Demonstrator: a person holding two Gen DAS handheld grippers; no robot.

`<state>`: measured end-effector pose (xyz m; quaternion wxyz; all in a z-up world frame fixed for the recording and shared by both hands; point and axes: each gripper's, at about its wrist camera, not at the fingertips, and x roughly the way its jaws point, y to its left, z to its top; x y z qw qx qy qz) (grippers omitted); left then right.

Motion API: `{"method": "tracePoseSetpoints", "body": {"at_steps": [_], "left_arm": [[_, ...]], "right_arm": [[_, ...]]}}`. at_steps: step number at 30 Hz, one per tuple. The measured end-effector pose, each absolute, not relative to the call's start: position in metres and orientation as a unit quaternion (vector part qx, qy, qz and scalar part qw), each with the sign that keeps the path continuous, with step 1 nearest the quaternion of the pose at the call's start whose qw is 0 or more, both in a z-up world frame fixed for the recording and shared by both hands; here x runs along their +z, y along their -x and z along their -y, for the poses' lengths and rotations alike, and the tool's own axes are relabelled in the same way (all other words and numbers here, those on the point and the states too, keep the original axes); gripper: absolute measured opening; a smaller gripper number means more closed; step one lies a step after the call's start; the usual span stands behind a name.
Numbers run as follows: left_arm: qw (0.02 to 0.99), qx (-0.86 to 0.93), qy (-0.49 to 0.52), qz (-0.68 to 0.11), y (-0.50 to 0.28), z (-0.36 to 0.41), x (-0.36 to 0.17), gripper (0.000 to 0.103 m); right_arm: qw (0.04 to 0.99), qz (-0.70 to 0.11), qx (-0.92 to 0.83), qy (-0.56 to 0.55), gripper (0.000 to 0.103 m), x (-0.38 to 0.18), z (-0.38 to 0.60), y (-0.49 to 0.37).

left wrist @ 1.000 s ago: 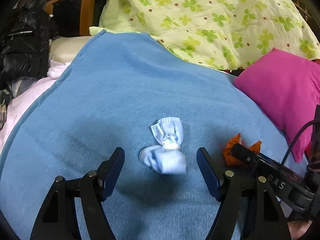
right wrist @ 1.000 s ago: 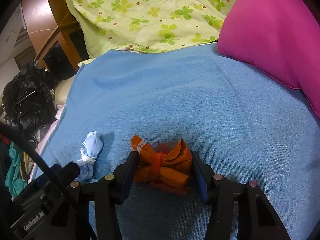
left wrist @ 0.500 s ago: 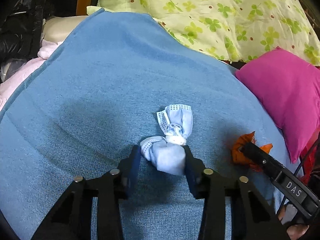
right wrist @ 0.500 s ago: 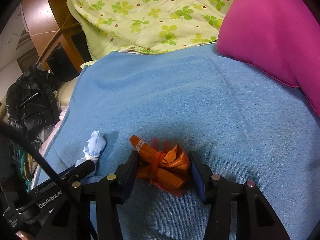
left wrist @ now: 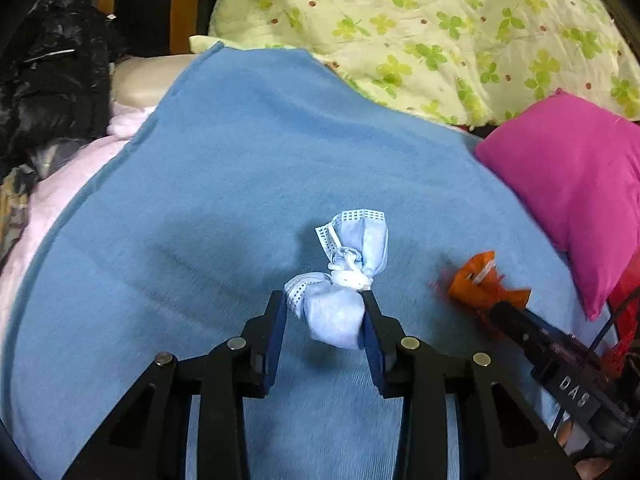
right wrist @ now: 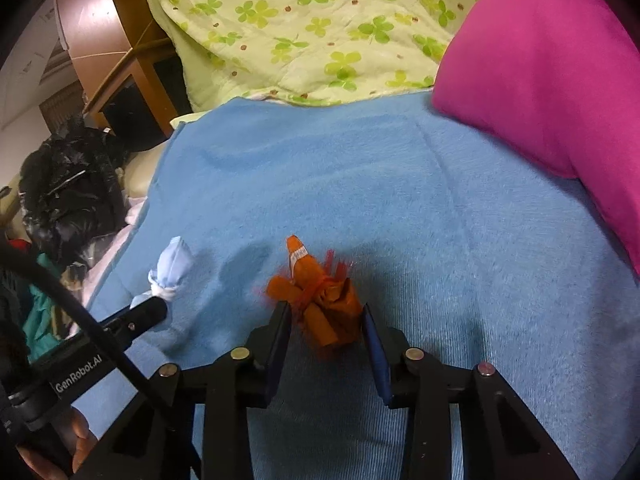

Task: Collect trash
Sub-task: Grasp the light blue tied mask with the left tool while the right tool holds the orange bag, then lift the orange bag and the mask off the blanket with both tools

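A knotted light-blue face mask [left wrist: 362, 240] sits between the pads of my left gripper [left wrist: 324, 312]. Its jaws are closing and both pads press on the mask's lower bulge, just above the blue blanket [left wrist: 240, 180]. A crumpled orange wrapper [right wrist: 316, 280] tied with red string is pinched by my right gripper [right wrist: 325, 316]. That gripper's jaws are easing open a little, with both pads still touching the wrapper. In the left wrist view the orange wrapper [left wrist: 476, 284] shows to the right, in front of the right gripper's black body. The face mask [right wrist: 174, 260] appears at the left of the right wrist view.
A magenta pillow [left wrist: 580, 184] lies at the right edge of the blanket. A green clover-print quilt [left wrist: 440, 32] is heaped at the back. A black plastic bag [left wrist: 52, 80] and a wooden cabinet [right wrist: 104, 60] stand off the left side. A hand [right wrist: 76, 436] holds the left gripper.
My left gripper's jaws went from wide apart around the mask to pressed on it. The orange wrapper has tipped upright in the right gripper, and both bundles look slightly raised.
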<state>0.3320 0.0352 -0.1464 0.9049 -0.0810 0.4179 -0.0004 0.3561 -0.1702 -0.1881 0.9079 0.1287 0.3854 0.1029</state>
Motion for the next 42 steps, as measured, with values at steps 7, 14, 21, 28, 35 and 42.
{"method": "tracePoseSetpoints", "body": {"at_steps": [7, 14, 21, 28, 35, 42], "left_arm": [[0.907, 0.017, 0.063, -0.417, -0.318, -0.042, -0.144, 0.039], [0.903, 0.013, 0.064, -0.425, -0.325, -0.042, -0.147, 0.039], [0.902, 0.007, 0.064, -0.427, -0.328, -0.037, -0.149, 0.039], [0.903, 0.005, 0.069, -0.424, -0.323, -0.038, -0.146, 0.039], [0.91, -0.004, 0.065, -0.41, -0.319, -0.032, -0.139, 0.039], [0.918, -0.007, 0.049, -0.393, -0.308, -0.015, -0.125, 0.039]], "right_arm": [[0.923, -0.355, 0.108, -0.103, 0.074, -0.184, 0.156, -0.358], [0.917, -0.379, 0.106, -0.071, 0.076, -0.197, 0.14, -0.379], [0.914, -0.383, 0.081, -0.104, 0.036, -0.199, 0.156, -0.387], [0.915, -0.377, 0.09, -0.108, 0.033, -0.192, 0.162, -0.378], [0.921, -0.359, 0.096, -0.117, 0.033, -0.174, 0.174, -0.36], [0.928, -0.344, 0.096, -0.111, 0.033, -0.156, 0.185, -0.34]]}}
